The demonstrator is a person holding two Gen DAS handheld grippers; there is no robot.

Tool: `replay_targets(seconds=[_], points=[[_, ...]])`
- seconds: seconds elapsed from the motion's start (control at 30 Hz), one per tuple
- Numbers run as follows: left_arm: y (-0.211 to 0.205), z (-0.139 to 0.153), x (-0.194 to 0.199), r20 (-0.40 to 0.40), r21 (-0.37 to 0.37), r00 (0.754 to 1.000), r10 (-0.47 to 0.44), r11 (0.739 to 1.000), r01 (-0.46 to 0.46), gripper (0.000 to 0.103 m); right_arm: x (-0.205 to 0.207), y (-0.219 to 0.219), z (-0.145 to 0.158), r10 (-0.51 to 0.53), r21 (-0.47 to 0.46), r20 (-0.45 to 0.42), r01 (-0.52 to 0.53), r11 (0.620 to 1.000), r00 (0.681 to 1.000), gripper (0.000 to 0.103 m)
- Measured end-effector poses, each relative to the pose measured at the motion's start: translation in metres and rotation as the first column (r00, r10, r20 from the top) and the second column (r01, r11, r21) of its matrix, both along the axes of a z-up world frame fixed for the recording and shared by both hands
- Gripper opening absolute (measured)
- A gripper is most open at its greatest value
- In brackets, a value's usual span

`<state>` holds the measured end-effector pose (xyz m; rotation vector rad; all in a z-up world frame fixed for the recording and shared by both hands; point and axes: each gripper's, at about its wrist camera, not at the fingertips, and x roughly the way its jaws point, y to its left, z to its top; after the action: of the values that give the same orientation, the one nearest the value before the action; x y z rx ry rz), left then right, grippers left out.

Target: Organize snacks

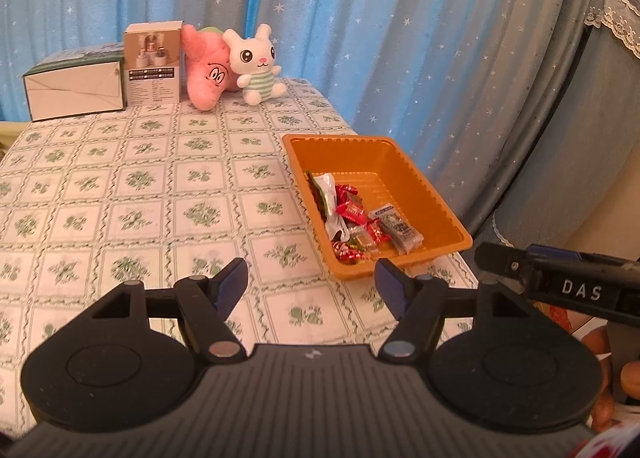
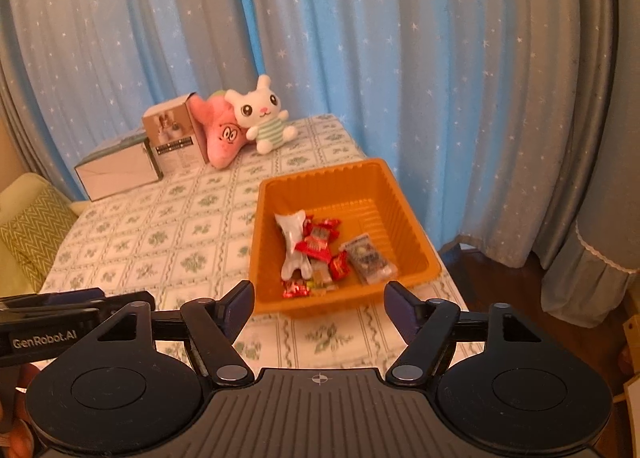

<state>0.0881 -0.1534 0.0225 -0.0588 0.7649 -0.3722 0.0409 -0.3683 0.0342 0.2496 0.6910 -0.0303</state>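
- The desk (image 1: 120,186), covered in a green-flowered checked cloth, is showing no loose snacks anywhere on its visible surface, so the gathering part of the job is looking done as far as these views reach; the nearest strip under both tools is hidden.
- At the far left two cardboard boxes, a low one (image 1: 74,88) and a taller one (image 1: 152,66), are sitting side by side, untouched and apart from the snack work.
- Just right of them a pink plush star (image 1: 206,70) and a white plush rabbit (image 1: 256,64) are leaning together at the far edge; they are looking like bystanders, not part of the task.
- The orange plastic tray (image 2: 280,194) is sitting at the desk's right edge, near the front corner, and is holding all the snacks in sight.
- The left gripper (image 1: 312,286) is hovering near the tray's near-left corner with its fingers (image 1: 232,286) spread wide and nothing between them.
- The right gripper (image 2: 320,308) is hanging just before the tray's near wall, fingers (image 2: 400,310) released and empty too.
- Inside the tray, the wrapped snacks (image 2: 316,246) are lying bunched against the near-left part: a white packet, several red-wrapped sweets and a clear-wrapped bar, while the far half is staying bare.
- Judging by this, only a tidier arrangement within the tray may be remaining.
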Motion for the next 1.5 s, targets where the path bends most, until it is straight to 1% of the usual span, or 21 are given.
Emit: replay_targets(seconds=[0.37, 0.57, 0.73, 0.97, 1.23, 1.5], points=[[0.003, 0.012, -0.036, 0.023, 0.033, 0.999, 0.043, 0.998, -0.044, 0.067, -0.037, 0.003, 0.006, -0.022, 0.018, 0.004, 0.022, 1.000, 1.000, 0.072], [0.003, 0.017, -0.050, 0.029, 0.033, 0.998, 0.055, 0.998, -0.056, 0.067, -0.051, 0.005, 0.016, -0.017, 0.005, 0.021, 0.017, 1.000, 1.000, 0.072], [0.002, 0.017, -0.060, 0.037, 0.050, 0.997, 0.061, 0.997, -0.063, 0.067, -0.062, 0.008, 0.022, -0.011, -0.014, 0.031, 0.011, 1.000, 0.999, 0.072], [0.006, 0.015, -0.071, 0.030, 0.056, 0.998, 0.060, 0.997, -0.062, 0.067, -0.070, 0.013, 0.025, -0.005, -0.023, 0.029, 0.005, 1.000, 1.000, 0.072], [0.010, 0.014, -0.079, 0.039, 0.064, 0.997, 0.068, 0.995, -0.070, 0.068, -0.081, 0.022, 0.026, 0.015, -0.046, 0.023, -0.014, 0.999, 1.000, 0.072], [0.014, 0.015, -0.080, 0.045, 0.060, 0.996, 0.083, 0.995, -0.085, 0.068, -0.080, 0.026, 0.022, 0.028, -0.065, 0.011, -0.027, 0.998, 1.000, 0.072]])
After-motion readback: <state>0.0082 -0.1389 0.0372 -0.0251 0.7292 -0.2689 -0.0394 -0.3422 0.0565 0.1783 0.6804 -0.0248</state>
